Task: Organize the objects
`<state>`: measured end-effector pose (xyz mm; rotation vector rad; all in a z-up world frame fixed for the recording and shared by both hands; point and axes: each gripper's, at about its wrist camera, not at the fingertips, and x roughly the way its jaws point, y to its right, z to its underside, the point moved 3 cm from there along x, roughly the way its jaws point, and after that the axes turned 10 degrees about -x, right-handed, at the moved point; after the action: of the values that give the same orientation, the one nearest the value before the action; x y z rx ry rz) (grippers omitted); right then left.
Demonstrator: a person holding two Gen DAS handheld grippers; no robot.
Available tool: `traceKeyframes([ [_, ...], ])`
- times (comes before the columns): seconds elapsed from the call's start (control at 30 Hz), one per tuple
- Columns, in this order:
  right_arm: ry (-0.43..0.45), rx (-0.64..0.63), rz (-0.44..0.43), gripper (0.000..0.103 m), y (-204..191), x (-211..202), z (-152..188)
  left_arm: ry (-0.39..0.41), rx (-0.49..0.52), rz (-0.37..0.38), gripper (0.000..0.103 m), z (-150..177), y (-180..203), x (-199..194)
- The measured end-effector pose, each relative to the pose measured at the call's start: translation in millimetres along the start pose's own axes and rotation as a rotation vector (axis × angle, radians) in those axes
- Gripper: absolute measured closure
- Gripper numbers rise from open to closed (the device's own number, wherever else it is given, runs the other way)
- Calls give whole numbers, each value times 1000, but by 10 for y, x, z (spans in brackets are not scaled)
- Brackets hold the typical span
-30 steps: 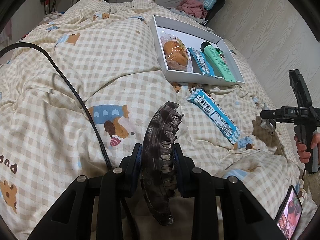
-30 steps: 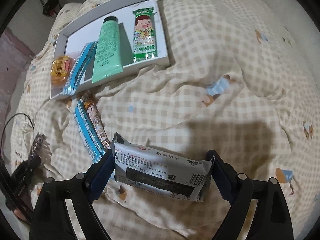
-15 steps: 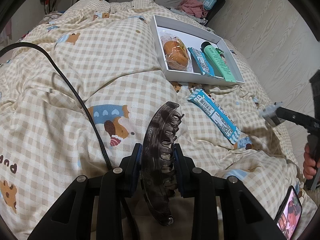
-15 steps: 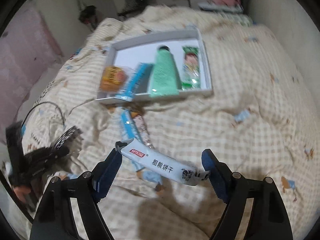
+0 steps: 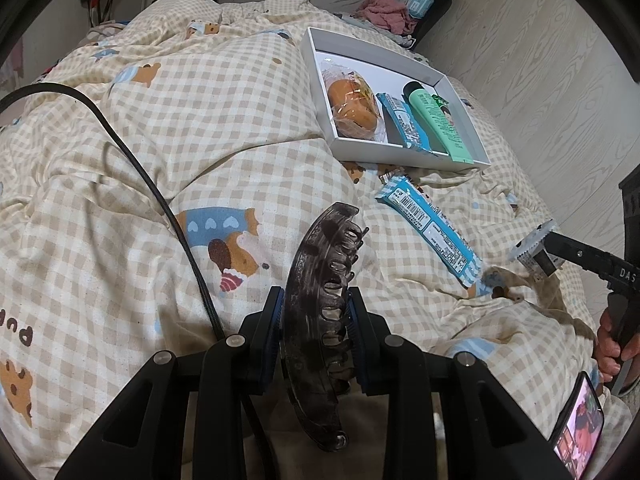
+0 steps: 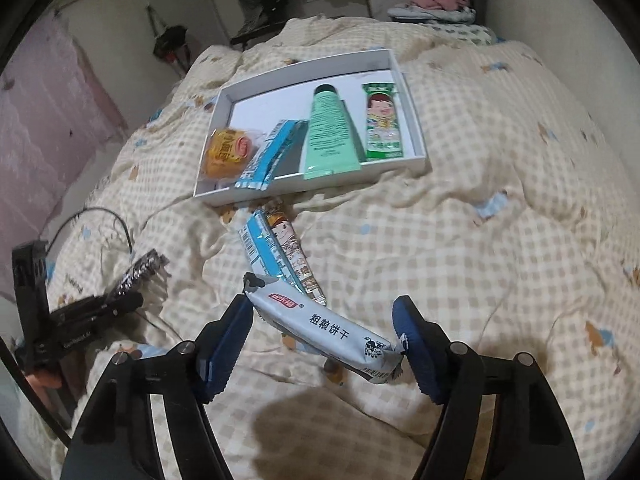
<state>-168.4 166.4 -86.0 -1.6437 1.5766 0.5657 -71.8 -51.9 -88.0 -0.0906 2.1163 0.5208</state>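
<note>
Meanwhile, the left gripper clamps a dark hair claw upright between its jaws, as the right gripper, jaws just closing, pinches a white biscuit packet endwise; beyond both sits the white box.

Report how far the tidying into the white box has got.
Done: the white box holds an orange snack, blue packet, green tube and green bar.
In hand: left gripper clamps the hair claw; right gripper has been closing on the biscuit packet.
Left: blue packet on the quilt.
</note>
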Motion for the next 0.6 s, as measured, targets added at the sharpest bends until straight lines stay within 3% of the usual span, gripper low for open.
traceKeyframes([
  [0.13, 6, 58, -19, 36, 79, 2, 76, 0, 1, 0, 70, 0, 0, -1],
  [0.2, 13, 83, -30, 50, 101, -7, 103, 0, 1, 0, 70, 0, -1, -1],
  [0.23, 16, 101, -51, 70, 120, -10, 116, -1, 1, 0, 70, -1, -1, -1],
  [0.5, -40, 236, -141, 68, 345, 95, 223, -3, 1, 1, 70, 20, 0, 0],
  [0.53, -65, 224, -145, 64, 337, 122, 199, -3, 1, 1, 70, 16, -2, 7],
  [0.6, -124, 149, -153, 32, 236, 192, 144, -6, -1, 2, 70, 24, -6, 11],
])
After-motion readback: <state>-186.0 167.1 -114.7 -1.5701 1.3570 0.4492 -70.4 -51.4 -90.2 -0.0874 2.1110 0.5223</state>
